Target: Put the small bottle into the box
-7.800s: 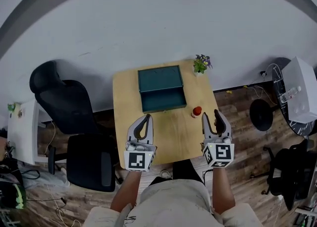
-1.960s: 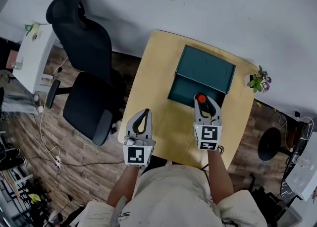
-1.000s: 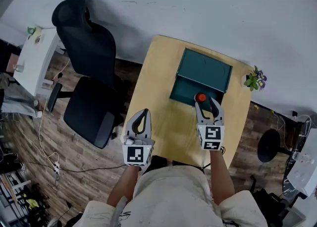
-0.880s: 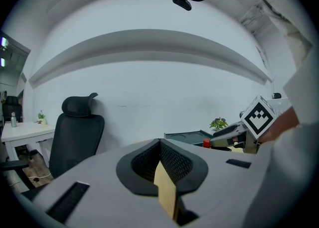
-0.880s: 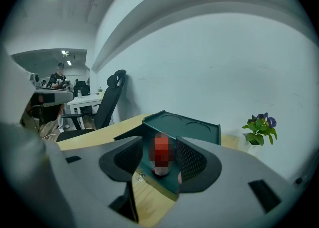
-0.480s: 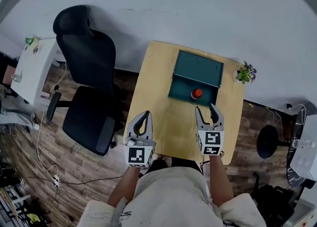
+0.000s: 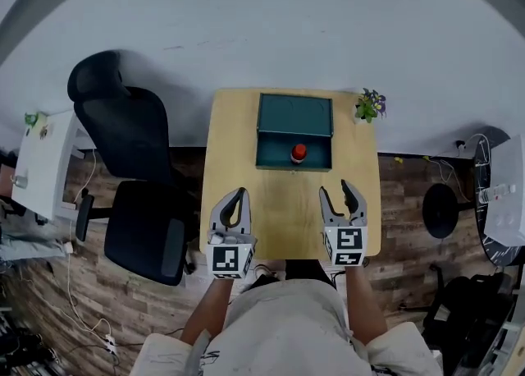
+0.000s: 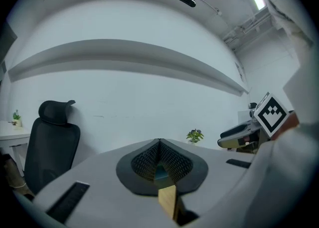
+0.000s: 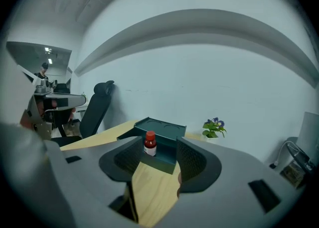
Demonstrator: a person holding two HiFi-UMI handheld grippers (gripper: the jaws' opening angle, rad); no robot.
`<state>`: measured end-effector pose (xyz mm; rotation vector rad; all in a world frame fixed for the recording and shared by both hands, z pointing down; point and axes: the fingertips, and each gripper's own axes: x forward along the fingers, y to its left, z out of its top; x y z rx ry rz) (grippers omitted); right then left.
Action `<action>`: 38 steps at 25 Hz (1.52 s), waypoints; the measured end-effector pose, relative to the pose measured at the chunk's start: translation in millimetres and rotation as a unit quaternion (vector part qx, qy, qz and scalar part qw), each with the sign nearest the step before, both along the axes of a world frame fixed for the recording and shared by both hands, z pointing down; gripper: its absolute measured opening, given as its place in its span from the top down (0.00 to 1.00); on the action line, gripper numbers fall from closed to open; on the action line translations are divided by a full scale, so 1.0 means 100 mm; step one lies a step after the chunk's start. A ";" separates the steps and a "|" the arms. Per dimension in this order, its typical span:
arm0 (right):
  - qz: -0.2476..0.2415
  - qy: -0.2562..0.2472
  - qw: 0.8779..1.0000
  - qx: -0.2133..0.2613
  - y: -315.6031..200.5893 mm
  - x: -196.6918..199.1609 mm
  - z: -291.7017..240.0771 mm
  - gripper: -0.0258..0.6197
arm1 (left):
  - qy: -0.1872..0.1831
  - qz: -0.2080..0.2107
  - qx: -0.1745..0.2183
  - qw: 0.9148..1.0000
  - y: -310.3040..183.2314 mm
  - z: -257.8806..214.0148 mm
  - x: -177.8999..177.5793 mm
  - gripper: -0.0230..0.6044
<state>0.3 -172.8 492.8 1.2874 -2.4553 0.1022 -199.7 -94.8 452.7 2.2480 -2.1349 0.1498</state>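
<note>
Fingers, left: the dark ribbed fingers (image 8: 142,161) of the left gripper (image 8: 159,145) are clenched tip to tip with nothing between them. A narrow slit lower down shows a strip of wood and a little teal.
Fingers, right: the fingers (image 9: 194,160) of the right gripper (image 9: 157,145) are released and stand well apart, grasping nothing. The bottle shows through the gap, farther off and untouched.
Grippers, head view: the left gripper (image 7: 238,193) and the right gripper (image 7: 336,190) are held side by side over the near edge of the worktop. Each has its marker cube toward the person, and both point at the box.
Bottle: the small brown bottle with a red cap (image 9: 150,144) and a white label stands upright inside the box tray, about mid-width (image 7: 299,153), well apart from both grippers.
Box: the dark teal box (image 7: 275,158) sits at the far middle of the worktop. Its lid is open behind the tray, and round recesses show on the lid in the right gripper view (image 9: 162,124).
Worktop: the light wooden worktop (image 7: 279,202) is bare between the box and the grippers.
Plant: a small potted plant with purple flowers (image 7: 369,106) stands at the far right corner, just beside the box.
Chair: a black office chair (image 7: 131,177) stands to the left of the worktop on wood-plank flooring.
</note>
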 end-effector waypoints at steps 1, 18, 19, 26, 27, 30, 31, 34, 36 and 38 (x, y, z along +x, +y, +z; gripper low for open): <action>0.009 -0.002 1.000 0.004 0.02 0.07 -0.03 0.61 | -0.001 0.007 0.003 1.000 -0.02 -0.02 0.04 0.95; 0.090 -0.040 0.994 0.042 0.20 0.76 -0.36 0.61 | -0.010 0.067 0.017 0.998 -0.06 -0.13 0.53 0.95; 0.088 -0.039 0.994 0.043 0.20 0.76 -0.37 0.61 | -0.009 0.067 0.016 0.998 -0.05 -0.12 0.53 0.95; 0.086 -0.048 0.993 0.057 0.18 0.79 -0.49 0.69 | -0.012 0.061 0.022 0.998 -0.07 -0.20 0.53 0.95; 0.088 -0.051 0.993 0.063 0.17 0.79 -0.52 0.70 | -0.017 0.060 0.023 0.998 -0.08 -0.21 0.52 0.95; 0.092 -0.066 0.990 0.084 0.15 0.82 -0.67 0.77 | -0.023 0.050 0.026 0.998 -0.11 -0.27 0.44 0.95; 0.094 -0.070 0.989 0.091 0.14 0.83 -0.72 0.79 | -0.026 0.048 0.028 0.998 -0.12 -0.30 0.42 0.95; 0.094 -0.079 0.986 0.113 0.13 0.85 -0.87 0.86 | -0.037 0.047 0.039 0.997 -0.14 -0.42 0.39 0.95; 0.087 -0.080 0.985 0.126 0.12 0.84 -0.97 0.91 | -0.044 0.049 0.046 0.997 -0.15 -0.52 0.39 0.95; 0.081 -0.078 0.983 0.142 0.12 0.84 -1.10 0.93 | -0.049 0.053 0.056 0.996 -0.17 -0.66 0.40 0.95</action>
